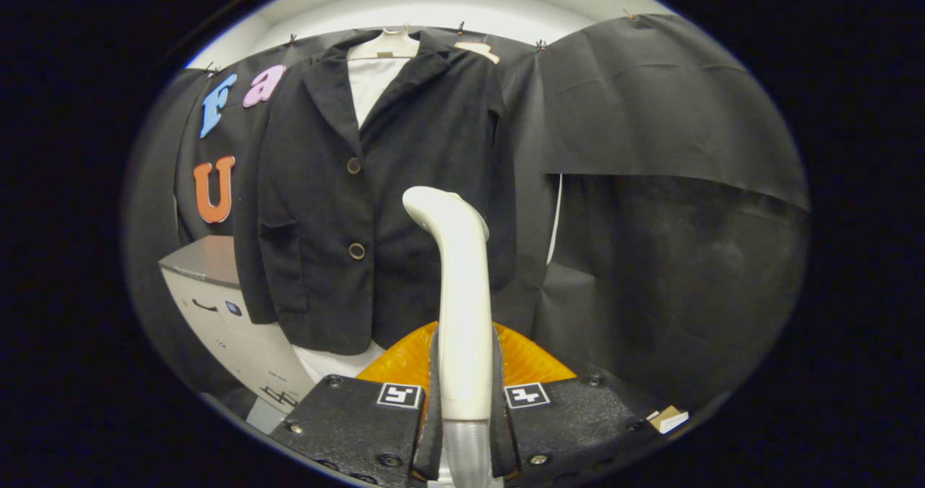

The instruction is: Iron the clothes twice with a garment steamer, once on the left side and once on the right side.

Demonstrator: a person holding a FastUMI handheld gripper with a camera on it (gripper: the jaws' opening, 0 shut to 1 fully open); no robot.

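The jaws of the handheld gripper [466, 401] are clamped tight on the cream handle of a garment steamer [457, 285], which stands upright between them, its curved head tipped toward a black two-button jacket [376, 206]. The jacket hangs on a pale hanger [386, 43] against the booth's black cloth wall, just beyond the steamer, with a white lining at the collar. An orange base [527, 361] sits behind the fingers. A white cabinet [231, 322] stands beside the jacket's hem. Square black-and-white tracking markers [399, 395] top each finger; no brand name is legible.
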